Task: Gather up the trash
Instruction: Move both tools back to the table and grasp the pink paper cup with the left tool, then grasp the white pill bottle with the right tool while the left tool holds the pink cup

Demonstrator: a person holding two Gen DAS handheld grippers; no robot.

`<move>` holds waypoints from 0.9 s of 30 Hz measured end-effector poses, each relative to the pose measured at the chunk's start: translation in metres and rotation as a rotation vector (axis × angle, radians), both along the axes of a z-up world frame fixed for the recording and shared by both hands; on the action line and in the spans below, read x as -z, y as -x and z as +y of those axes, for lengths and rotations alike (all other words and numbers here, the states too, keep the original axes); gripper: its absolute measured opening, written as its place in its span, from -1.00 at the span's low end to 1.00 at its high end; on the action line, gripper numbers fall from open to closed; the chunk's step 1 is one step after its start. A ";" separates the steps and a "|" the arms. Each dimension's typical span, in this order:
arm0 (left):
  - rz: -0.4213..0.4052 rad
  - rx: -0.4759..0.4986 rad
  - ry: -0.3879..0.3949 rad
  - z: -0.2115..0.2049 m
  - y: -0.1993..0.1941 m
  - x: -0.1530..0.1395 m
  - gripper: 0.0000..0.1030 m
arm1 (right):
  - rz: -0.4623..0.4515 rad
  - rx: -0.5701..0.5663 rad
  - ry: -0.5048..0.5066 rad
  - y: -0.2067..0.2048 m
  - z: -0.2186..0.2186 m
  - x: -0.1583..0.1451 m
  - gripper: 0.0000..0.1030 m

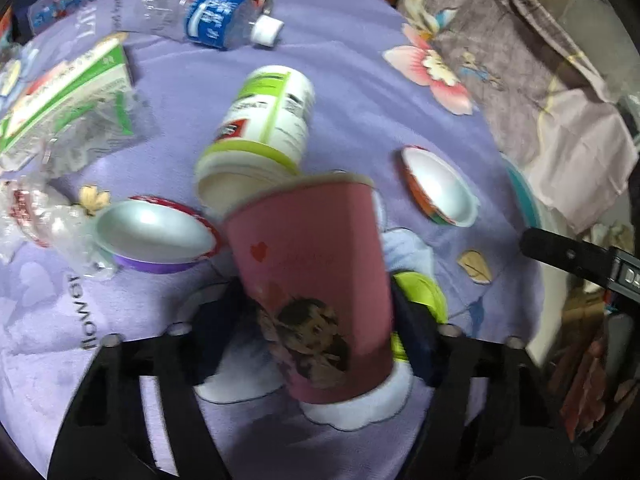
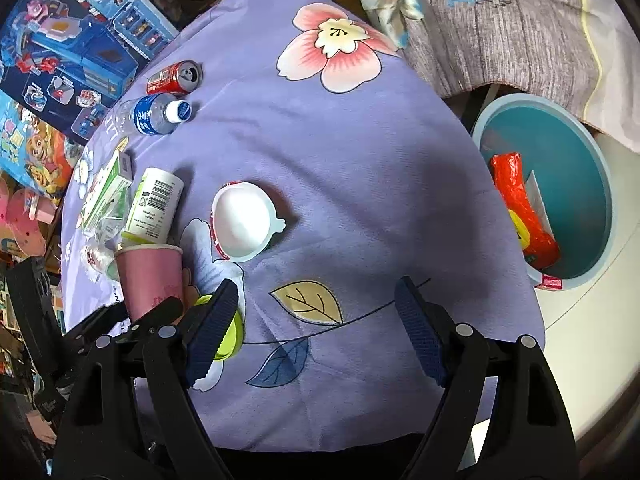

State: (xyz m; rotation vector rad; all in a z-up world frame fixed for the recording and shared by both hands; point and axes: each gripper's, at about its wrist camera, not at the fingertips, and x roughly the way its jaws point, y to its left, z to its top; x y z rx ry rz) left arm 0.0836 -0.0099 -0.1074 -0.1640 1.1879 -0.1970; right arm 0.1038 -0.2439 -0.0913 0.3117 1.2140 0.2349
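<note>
Pinching the pink printed paper cup (image 1: 316,280) across its lower wall beside the white-and-green plastic bottle (image 1: 266,114), the left claw (image 1: 320,336) grips something likely light and crushable, best held gently, while the right claw (image 2: 320,328) gapes wide, empty.

Printed word "flower" (image 1: 86,312) runs sideways in dark letters on the purple flowered cloth (image 1: 340,80). A barcode with digits too small to read stands on the white-and-green plastic bottle (image 2: 154,204). Lettering on the blue-labelled clear water bottle (image 1: 212,16) is blurred, illegible.
</note>
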 end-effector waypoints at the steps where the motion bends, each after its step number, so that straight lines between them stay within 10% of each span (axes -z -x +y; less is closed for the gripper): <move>1: -0.013 0.006 -0.015 -0.001 0.002 -0.002 0.28 | -0.001 -0.003 0.002 0.000 0.002 -0.001 0.49; 14: -0.187 -0.072 0.015 0.069 0.022 -0.070 0.28 | -0.029 -0.109 0.023 -0.018 0.060 -0.022 0.50; 27: -0.178 -0.188 0.026 0.151 0.001 -0.054 0.28 | -0.009 -0.261 0.027 -0.065 0.177 -0.021 0.49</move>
